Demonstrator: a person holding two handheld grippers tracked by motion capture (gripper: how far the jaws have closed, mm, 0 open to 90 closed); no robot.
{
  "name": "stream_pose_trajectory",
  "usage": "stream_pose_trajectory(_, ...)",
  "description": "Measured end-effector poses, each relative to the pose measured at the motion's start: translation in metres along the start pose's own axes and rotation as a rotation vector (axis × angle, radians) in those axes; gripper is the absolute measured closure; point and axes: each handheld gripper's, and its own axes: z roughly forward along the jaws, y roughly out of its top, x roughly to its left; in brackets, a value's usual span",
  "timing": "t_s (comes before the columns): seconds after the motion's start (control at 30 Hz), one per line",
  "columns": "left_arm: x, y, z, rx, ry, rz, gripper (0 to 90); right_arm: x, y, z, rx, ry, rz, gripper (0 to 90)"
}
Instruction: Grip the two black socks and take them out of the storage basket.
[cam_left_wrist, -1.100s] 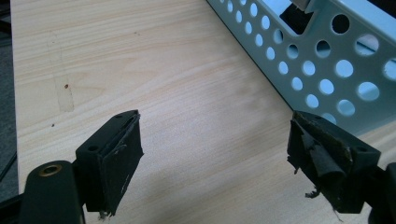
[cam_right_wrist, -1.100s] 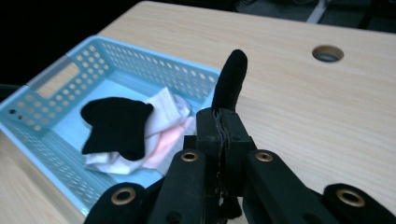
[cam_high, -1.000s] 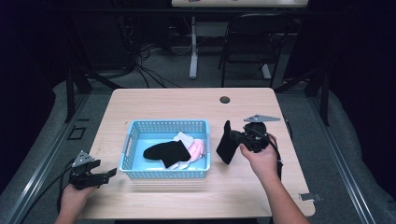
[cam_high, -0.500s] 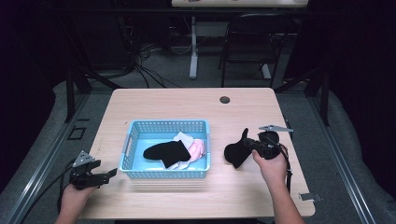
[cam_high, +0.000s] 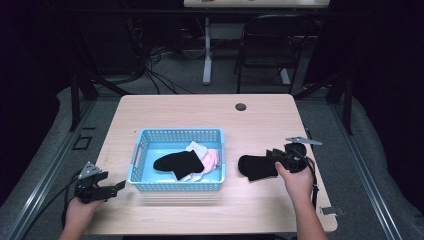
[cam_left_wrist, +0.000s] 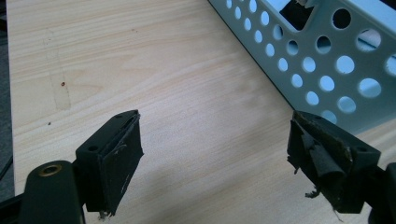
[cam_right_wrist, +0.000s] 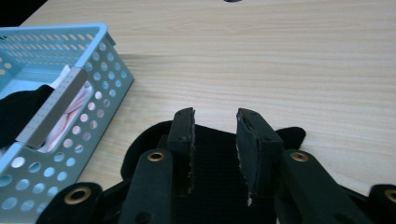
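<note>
Two tools are in use at the desk (cam_high: 200, 107). Right tool (cam_high: 272, 159) sits low over a black sock (cam_high: 256, 167) that lies flat on the desk surface, just right of the blue basket (cam_high: 179, 187) and apart from its wall. In the right gripper view the sock (cam_right_wrist: 219, 186) spreads beneath and beyond both jaws; the jaws stand a moderate gap apart, having just been opening, and the pads (cam_right_wrist: 184, 140) do not press on the fabric, so the sock is released and rests on the desk. Left tool (cam_high: 107, 188) is held low at the near left corner of the desk, just left of the basket, jaws wide apart with bare wood between them and nothing gripped; its own view shows the basket's perforated wall (cam_left_wrist: 327, 70) close beyond the right-hand jaw. Inside the basket lie another black sock (cam_high: 177, 163), a white item (cam_high: 196, 148) and a pink item (cam_high: 212, 159), overlapping one another.
</note>
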Motion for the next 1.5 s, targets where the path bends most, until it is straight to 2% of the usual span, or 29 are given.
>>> stream_pose_trajectory(0.27, 0.0, 0.0, 0.0, 0.0, 0.0, -0.001, 17.9, 0.015, 0.01, 0.003, 0.018, 0.024, -0.06, 61.0)
stream_pose_trajectory(0.37, 0.0, 0.0, 0.0, 0.0, 0.0, -0.001, 17.9, 0.025, 0.016, 0.005, 0.024, 0.045, -0.09, 59.2)
stream_pose_trajectory(0.47, 0.0, 0.0, 0.0, 0.0, -0.001, -0.001, 17.9, 0.043, 0.024, 0.01, 0.051, 0.082, -0.142, 58.4)
stream_pose_trajectory(0.5, 0.0, 0.0, 0.0, 0.0, -0.001, -0.001, 17.9, 0.043, 0.024, 0.01, 0.051, 0.082, -0.142, 58.4)
stream_pose_trajectory(0.57, 0.0, 0.0, 0.0, -0.001, -0.001, -0.001, 17.9, 0.052, 0.029, 0.015, 0.066, 0.101, -0.163, 58.3)
stream_pose_trajectory(0.6, 0.0, 0.0, -0.001, -0.001, -0.001, 0.0, 17.9, 0.062, 0.032, 0.02, 0.075, 0.127, -0.176, 58.3)
stream_pose_trajectory(0.63, 0.0, 0.0, -0.001, -0.001, -0.001, 0.0, 17.9, 0.062, 0.032, 0.02, 0.075, 0.127, -0.176, 58.3)
stream_pose_trajectory(0.67, 0.0, 0.0, -0.001, 0.0, 0.0, 0.0, 17.9, 0.072, 0.036, 0.025, 0.092, 0.157, -0.182, 58.3)
stream_pose_trajectory(0.7, 0.0, 0.0, -0.001, 0.0, 0.0, 0.0, 17.9, 0.072, 0.036, 0.025, 0.092, 0.157, -0.182, 58.3)
stream_pose_trajectory(0.73, 0.001, 0.0, -0.001, 0.0, -0.001, 0.003, 17.9, 0.083, 0.039, 0.031, 0.108, 0.173, -0.206, 58.4)
stream_pose_trajectory(0.77, 0.001, 0.0, -0.001, 0.0, -0.001, 0.003, 17.9, 0.083, 0.039, 0.031, 0.108, 0.173, -0.206, 58.4)
stream_pose_trajectory(1.03, 0.001, 0.001, -0.001, 0.0, -0.002, 0.003, 17.9, 0.13, 0.051, 0.054, 0.183, 0.228, -0.294, 60.2)
stream_pose_trajectory(1.07, 0.001, 0.001, -0.001, -0.006, -0.003, -0.002, 17.9, 0.14, 0.053, 0.06, 0.192, 0.236, -0.311, 60.7)
stream_pose_trajectory(1.1, 0.001, 0.001, -0.001, -0.006, -0.003, -0.002, 17.9, 0.14, 0.053, 0.06, 0.192, 0.236, -0.311, 60.7)
stream_pose_trajectory(1.13, 0.001, 0.001, -0.001, -0.007, -0.003, -0.004, 17.9, 0.149, 0.055, 0.066, 0.205, 0.244, -0.326, 61.1)
stream_pose_trajectory(1.17, 0.001, 0.001, -0.001, -0.007, -0.003, -0.004, 17.9, 0.149, 0.055, 0.066, 0.205, 0.244, -0.326, 61.1)
stream_pose_trajectory(1.23, 0.001, 0.001, -0.002, -0.01, -0.003, -0.003, 17.9, 0.161, 0.057, 0.077, 0.225, 0.254, -0.344, 61.7)
stream_pose_trajectory(1.3, 0.001, 0.001, -0.002, -0.011, -0.003, -0.002, 17.9, 0.164, 0.057, 0.081, 0.23, 0.257, -0.344, 61.7)
stream_pose_trajectory(1.33, 0.001, 0.001, -0.002, -0.011, -0.004, -0.002, 17.9, 0.17, 0.058, 0.088, 0.244, 0.26, -0.345, 62.1)
stream_pose_trajectory(1.5, 0.001, 0.001, -0.002, -0.012, -0.004, -0.001, 17.9, 0.179, 0.056, 0.103, 0.287, 0.252, -0.36, 62.7)
